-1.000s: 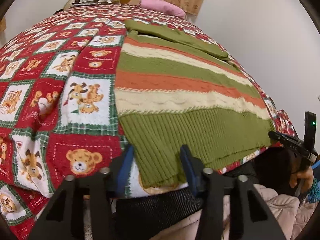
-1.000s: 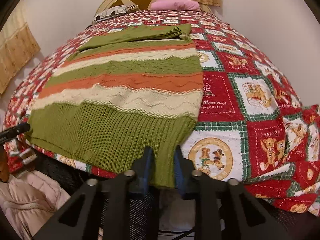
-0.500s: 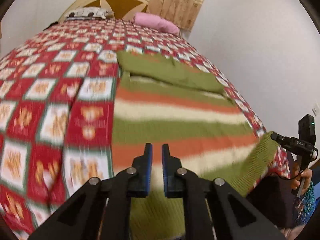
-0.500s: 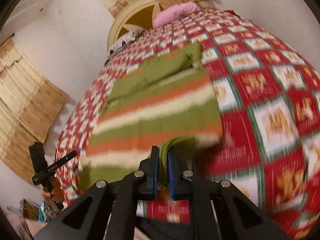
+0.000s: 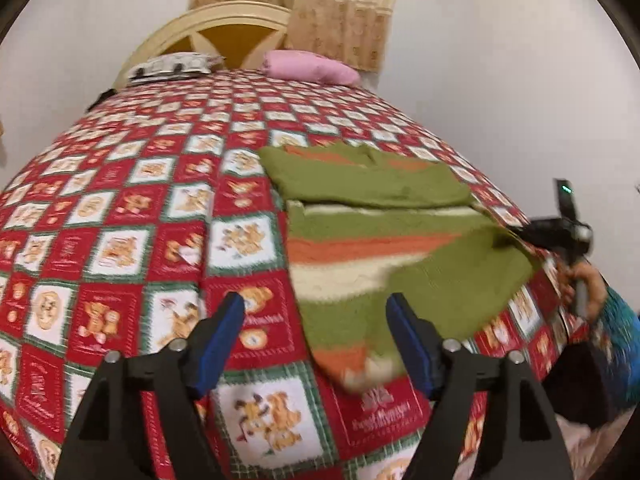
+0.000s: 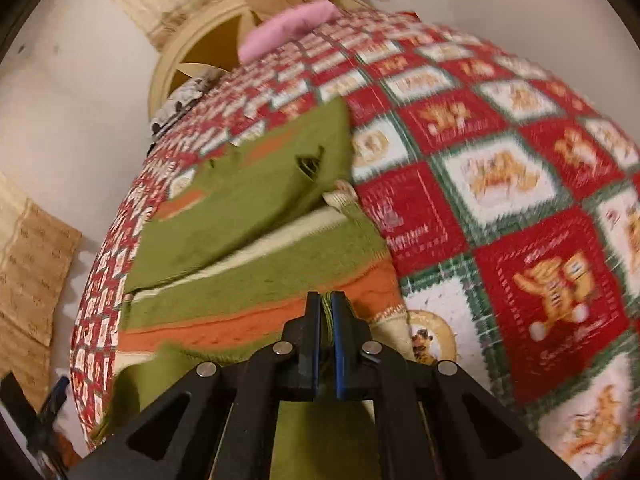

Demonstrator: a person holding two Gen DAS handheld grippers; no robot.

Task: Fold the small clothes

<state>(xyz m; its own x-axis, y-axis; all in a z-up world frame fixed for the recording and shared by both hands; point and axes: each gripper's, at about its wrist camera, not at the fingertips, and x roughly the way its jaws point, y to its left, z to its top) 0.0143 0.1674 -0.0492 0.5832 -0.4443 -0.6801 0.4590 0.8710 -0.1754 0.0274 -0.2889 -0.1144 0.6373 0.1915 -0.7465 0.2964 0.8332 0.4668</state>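
A small knit sweater (image 5: pixel 384 236) with green, orange and cream stripes lies on the bed, its green hem folded up over the body. My left gripper (image 5: pixel 316 320) is open and empty above the sweater's near left edge, which lies loose between the fingers. My right gripper (image 6: pixel 326 312) is shut on the sweater's green hem (image 6: pixel 329 308) and holds it over the striped body (image 6: pixel 256 264). The right gripper also shows at the right edge of the left wrist view (image 5: pixel 560 232). The sleeves (image 6: pixel 256 200) lie folded across the far end.
The bed has a red, white and green teddy-bear quilt (image 5: pixel 120 240). A pink pillow (image 5: pixel 312 66) and a patterned pillow (image 5: pixel 172 65) lie by the cream headboard (image 5: pixel 224 36). A white wall (image 5: pixel 500 80) runs along the bed's right side. Curtains (image 5: pixel 332 4) hang behind.
Both grippers closed on the hem at the near edge and carried it forward over the sweater. The left gripper has since opened and let go; the right still holds the hem.
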